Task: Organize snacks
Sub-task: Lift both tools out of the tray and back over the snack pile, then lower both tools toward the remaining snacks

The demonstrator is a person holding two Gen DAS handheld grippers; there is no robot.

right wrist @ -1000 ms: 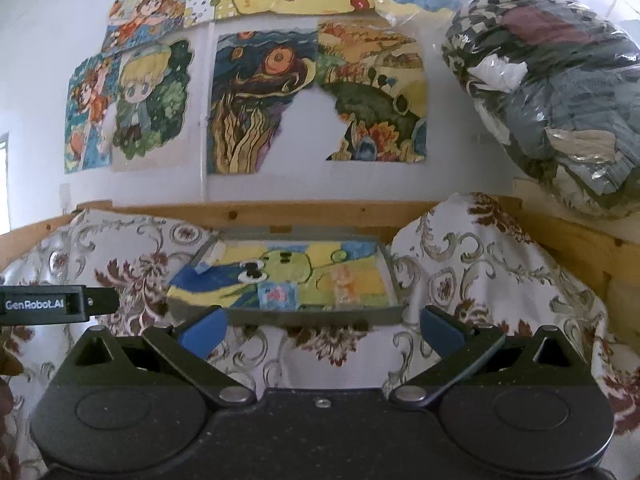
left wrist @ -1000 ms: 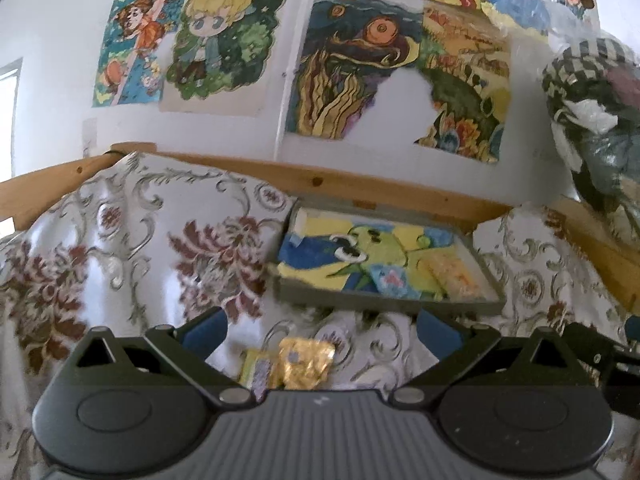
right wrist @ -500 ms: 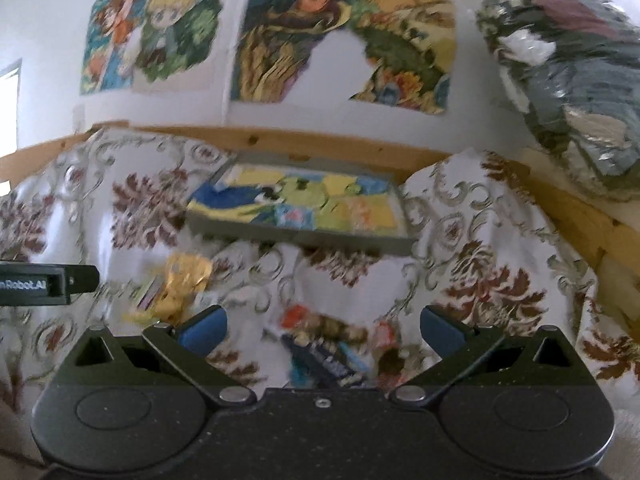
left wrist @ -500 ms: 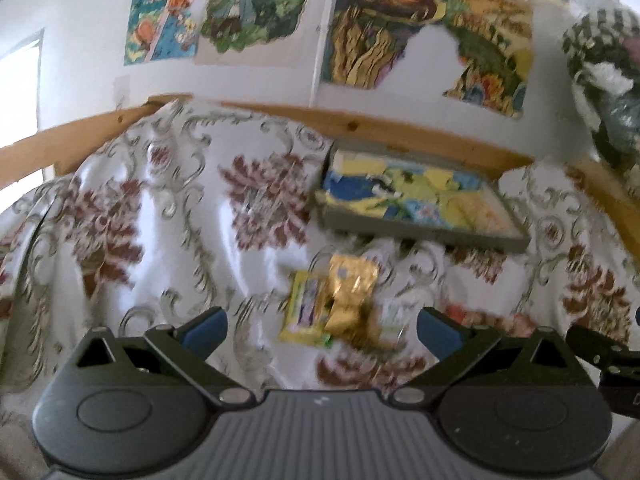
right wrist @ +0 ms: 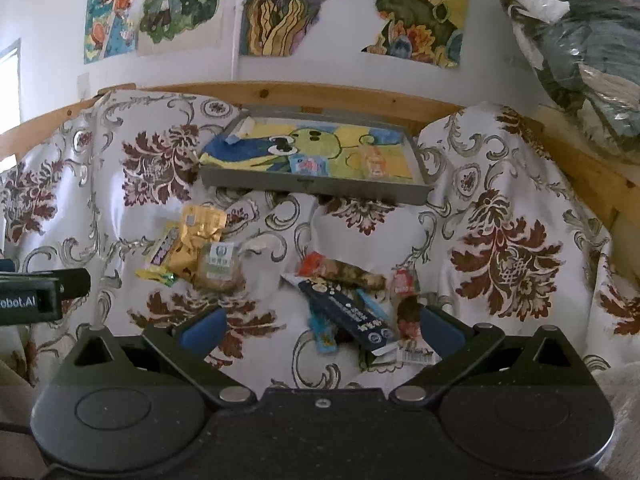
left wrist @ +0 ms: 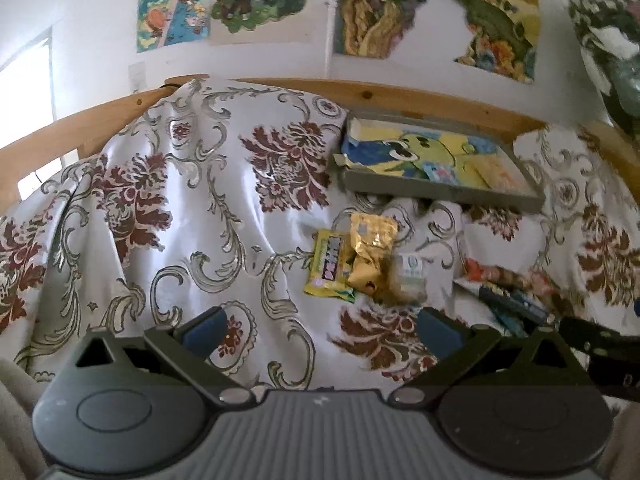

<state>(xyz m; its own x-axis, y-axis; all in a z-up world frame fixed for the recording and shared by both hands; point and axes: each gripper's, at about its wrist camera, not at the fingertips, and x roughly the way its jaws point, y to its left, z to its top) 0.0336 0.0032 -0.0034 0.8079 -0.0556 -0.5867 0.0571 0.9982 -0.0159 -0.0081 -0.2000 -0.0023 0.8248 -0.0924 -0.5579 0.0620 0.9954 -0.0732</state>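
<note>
Gold-foil packet (left wrist: 370, 246) and neighbouring snacks are lying on the floral cloth (left wrist: 180, 208) just before the grey tray (right wrist: 316, 188), while both tongs (left wrist: 320, 326) (right wrist: 320, 326) are hovering apart and empty, probably needing 1 square, low pinch.

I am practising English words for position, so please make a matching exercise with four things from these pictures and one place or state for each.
Things:
1. gold packet
2. dark blue packet
3. grey tray
4. right gripper

Places or states:
a. open, holding nothing
b. at the back, near the wooden rail
c. in the left heap of snacks
d. in the right heap of snacks

Pairs: 1-c, 2-d, 3-b, 4-a
</note>
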